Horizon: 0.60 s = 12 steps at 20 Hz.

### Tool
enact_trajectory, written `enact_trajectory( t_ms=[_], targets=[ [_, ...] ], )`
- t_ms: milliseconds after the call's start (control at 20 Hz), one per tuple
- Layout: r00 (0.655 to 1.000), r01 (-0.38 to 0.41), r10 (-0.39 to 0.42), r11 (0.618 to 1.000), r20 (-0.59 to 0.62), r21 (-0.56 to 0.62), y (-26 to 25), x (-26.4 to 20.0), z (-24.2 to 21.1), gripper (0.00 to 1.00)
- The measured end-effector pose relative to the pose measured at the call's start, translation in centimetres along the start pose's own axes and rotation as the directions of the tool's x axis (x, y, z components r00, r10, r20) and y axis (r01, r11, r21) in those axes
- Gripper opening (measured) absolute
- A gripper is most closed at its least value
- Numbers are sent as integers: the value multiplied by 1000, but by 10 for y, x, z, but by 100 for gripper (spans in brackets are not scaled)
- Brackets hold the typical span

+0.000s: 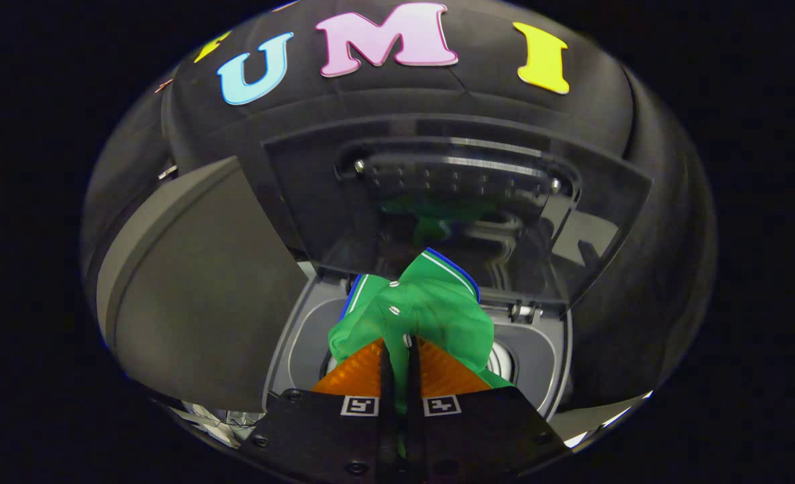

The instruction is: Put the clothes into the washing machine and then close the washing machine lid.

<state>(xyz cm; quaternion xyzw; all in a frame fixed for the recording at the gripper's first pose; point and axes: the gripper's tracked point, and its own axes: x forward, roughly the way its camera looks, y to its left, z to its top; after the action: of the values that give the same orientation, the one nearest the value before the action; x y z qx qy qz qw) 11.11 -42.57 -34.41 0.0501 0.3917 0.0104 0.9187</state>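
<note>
We saw the dark grey top-loading washing machine (545,363) lying under the gripper, its mouth facing up. Its raised lid, a dark glossy panel with a glass window (451,215), stood tilted back beyond the opening, hinged at the far rim. The glass gave back a faint green reflection, but what lay behind it was hard to make out. To the left of the opening a broad, smooth grey panel (196,296) rose and covered that side of the machine; we could not tell what it was.

Over the machine's opening hung the green button-up shirt with blue and white trim (431,309). Its long axis ran away from the fingers toward the lid, collar end farthest, and its row of small white buttons followed the same line. The shirt's lower part was hidden behind the fingers, and it covered most of the drum, of which a pale sliver showed to its right. Bare rim stayed visible on both sides of the cloth.

The gripper (397,359) had its two fingers drawn nearly together, pinching the shirt's button strip between them.
</note>
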Motion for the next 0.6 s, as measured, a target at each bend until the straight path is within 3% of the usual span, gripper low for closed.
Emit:
enact_trajectory(
  t_ms=[100,250,600],
  targets=[
    [997,76,-76,997,-33,9,-20,16,-15,9],
    [990,109,-107,994,-87,20,-25,36,-35,10],
    [979,126,-128,992,-162,-18,-23,60,-74,11]
  ],
)
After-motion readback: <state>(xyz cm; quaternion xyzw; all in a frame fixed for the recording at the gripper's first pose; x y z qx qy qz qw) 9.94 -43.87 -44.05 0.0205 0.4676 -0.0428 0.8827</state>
